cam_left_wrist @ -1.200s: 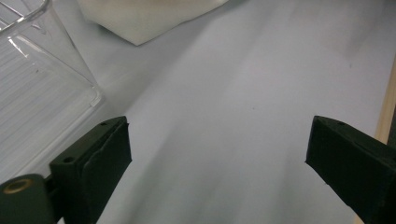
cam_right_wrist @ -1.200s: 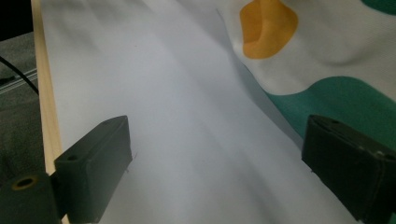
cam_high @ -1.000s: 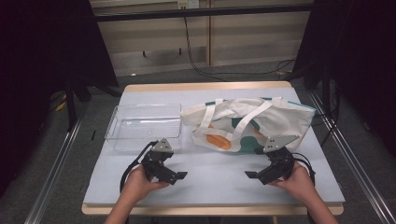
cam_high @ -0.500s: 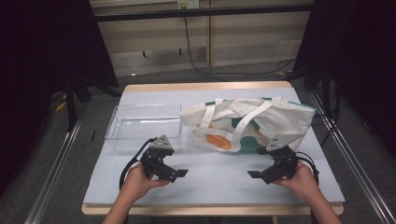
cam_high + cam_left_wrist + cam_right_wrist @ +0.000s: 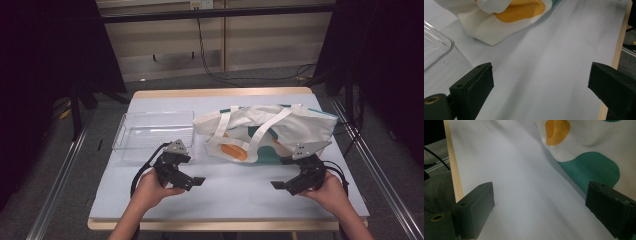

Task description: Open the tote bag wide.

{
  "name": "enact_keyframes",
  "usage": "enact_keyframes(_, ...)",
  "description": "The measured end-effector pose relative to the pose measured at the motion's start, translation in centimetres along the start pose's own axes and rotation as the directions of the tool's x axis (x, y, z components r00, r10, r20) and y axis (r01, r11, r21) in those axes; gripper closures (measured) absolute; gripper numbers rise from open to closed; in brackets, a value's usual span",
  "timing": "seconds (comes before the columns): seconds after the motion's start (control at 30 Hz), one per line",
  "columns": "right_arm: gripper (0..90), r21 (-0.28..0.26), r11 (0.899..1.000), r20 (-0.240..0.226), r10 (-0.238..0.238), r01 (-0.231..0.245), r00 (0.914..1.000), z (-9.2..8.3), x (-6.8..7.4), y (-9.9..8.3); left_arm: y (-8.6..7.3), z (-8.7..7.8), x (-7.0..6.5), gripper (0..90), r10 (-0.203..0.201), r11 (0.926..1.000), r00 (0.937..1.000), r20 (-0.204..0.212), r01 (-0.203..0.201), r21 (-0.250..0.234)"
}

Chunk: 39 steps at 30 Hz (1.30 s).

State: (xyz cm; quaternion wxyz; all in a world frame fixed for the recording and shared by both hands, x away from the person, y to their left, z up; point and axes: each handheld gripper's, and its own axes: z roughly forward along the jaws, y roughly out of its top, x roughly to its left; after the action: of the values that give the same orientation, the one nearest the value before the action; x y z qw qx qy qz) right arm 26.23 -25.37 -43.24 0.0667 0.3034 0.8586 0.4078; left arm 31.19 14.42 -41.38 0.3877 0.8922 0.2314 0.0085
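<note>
Tote bag lies flat, mid-right of table, clear bin just left of it. Over the last sec your right gripper slid back toward you; left gripper barely moved. Both w/ jaws spread wide, empty, apart from bag. Looks like no grasp started yet.
</note>
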Motion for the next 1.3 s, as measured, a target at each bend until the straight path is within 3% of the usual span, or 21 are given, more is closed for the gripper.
enact_keyframes(0.43,8.6,0.015,1.0,-0.009,-0.004,0.004,1.0,-1.5,-0.7,0.7,2.1,-0.9,0.0,7.1,0.023,0.9997,0.9997,-0.005,-0.023,-0.002)
enact_keyframes(0.67,8.7,-0.002,1.0,-0.036,-0.001,0.001,0.9994,-2.0,-0.9,1.4,3.0,-1.2,0.2,7.2,0.007,0.9998,1.0,0.0,-0.007,-0.018)
enact_keyframes(0.83,8.9,0.002,1.0,-0.018,0.001,-0.001,0.9998,-2.9,-1.3,1.8,3.9,-1.6,0.3,7.6,0.021,0.9996,0.9997,-0.014,-0.021,-0.018)
enact_keyframes(1.1,10.3,-0.026,0.999,-0.039,0.036,-0.037,0.9986,-3.7,-1.9,1.9,5.4,-1.8,0.3,7.5,0.028,0.9995,0.9995,-0.017,-0.028,-0.012)
enact_keyframes(1.3,11.1,-0.007,1.0,-0.017,0.016,-0.016,0.9997,-4.1,-2.0,2.4,6.0,-2.0,0.3,7.5,0.038,0.9991,0.9992,-0.016,-0.038,-0.018)
